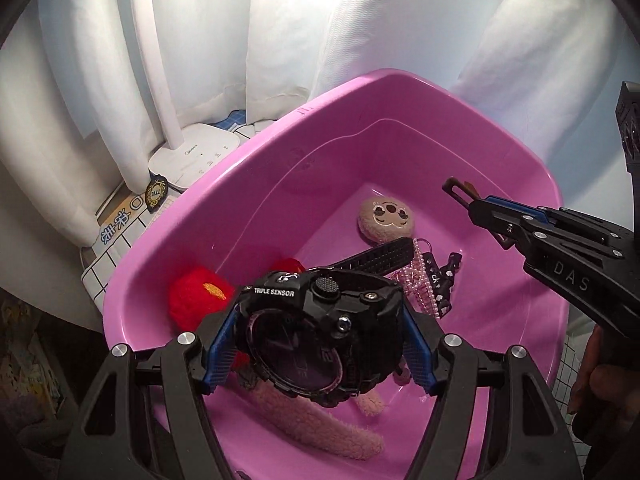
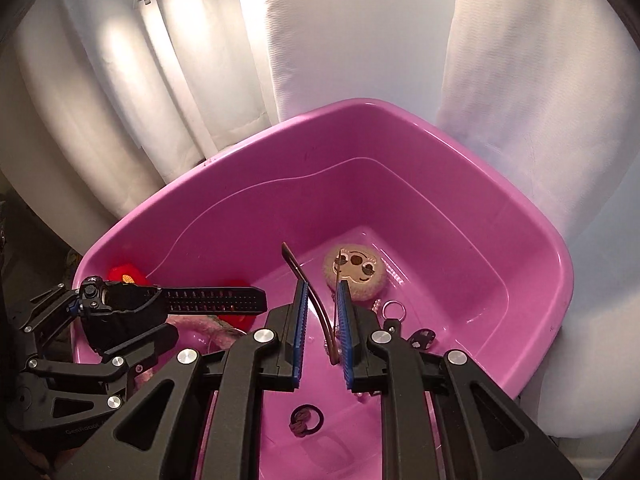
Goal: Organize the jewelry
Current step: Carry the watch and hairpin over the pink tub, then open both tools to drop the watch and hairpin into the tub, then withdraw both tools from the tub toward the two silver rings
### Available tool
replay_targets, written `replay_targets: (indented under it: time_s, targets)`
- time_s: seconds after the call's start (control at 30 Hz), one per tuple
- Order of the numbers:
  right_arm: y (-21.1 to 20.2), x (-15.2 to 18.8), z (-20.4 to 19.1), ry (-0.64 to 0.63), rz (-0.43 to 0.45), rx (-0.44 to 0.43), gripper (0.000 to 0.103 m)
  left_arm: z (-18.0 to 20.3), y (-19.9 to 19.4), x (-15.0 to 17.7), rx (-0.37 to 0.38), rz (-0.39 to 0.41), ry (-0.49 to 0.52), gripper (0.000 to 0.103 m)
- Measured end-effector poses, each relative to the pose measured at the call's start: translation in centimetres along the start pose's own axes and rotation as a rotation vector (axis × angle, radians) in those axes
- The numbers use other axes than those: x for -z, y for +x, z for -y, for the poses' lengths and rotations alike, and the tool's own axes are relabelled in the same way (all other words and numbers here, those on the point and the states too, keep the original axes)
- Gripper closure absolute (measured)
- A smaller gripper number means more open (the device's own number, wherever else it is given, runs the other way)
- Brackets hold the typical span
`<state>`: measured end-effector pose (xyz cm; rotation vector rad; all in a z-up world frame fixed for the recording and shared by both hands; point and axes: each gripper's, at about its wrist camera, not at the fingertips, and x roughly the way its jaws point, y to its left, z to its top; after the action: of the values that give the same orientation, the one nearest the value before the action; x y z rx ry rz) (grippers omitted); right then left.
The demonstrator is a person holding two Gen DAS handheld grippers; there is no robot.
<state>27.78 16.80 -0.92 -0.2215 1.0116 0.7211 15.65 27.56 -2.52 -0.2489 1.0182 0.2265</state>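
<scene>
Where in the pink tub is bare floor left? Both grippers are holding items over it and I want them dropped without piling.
Bare floor lies along the pink tub's far wall behind the round plush face, and around the black ring. Crowded: the pearl strand and red plush.

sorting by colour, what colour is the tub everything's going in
Pink-purple plastic tub; it shows best in the right wrist view.

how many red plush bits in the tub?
2. One red plush piece lies against the near-left wall of the pink tub; the second sits just right of it, mostly hidden behind the watch. More may be hidden.
</scene>
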Motion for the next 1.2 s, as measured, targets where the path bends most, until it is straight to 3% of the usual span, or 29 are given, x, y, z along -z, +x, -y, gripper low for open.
replay_targets:
  time_s: [0.17,0.27,0.4,0.47,1.2]
  targets:
    - [0.7,-0.2,0.2,-0.011,-0.022,0.045,0.081,-0.2,0.4,-0.2,-0.012,-0.019,0.007,0.034]
    - [0.7,-0.3,0.3,-0.013,-0.022,0.055,0.080,-0.2,-0.4,-0.6,-0.030,0.023,0.017,0.019]
    - [0.6,-0.3,0.6,0.005,-0.020,0.049,0.078,-0.2,-0.9,-0.9,-0.038,0.048,0.025,0.017]
    - [0.4,-0.2,0.6,0.007,-0.010,0.045,0.053,-0.3,-0.9,-0.9,-0.043,0.047,0.020,0.017]
    - [-2.5,0.2,-0.5,-0.005,0.045,0.029,0.048,-0.9,-3.5,0.8,-0.057,0.078,-0.045,0.013]
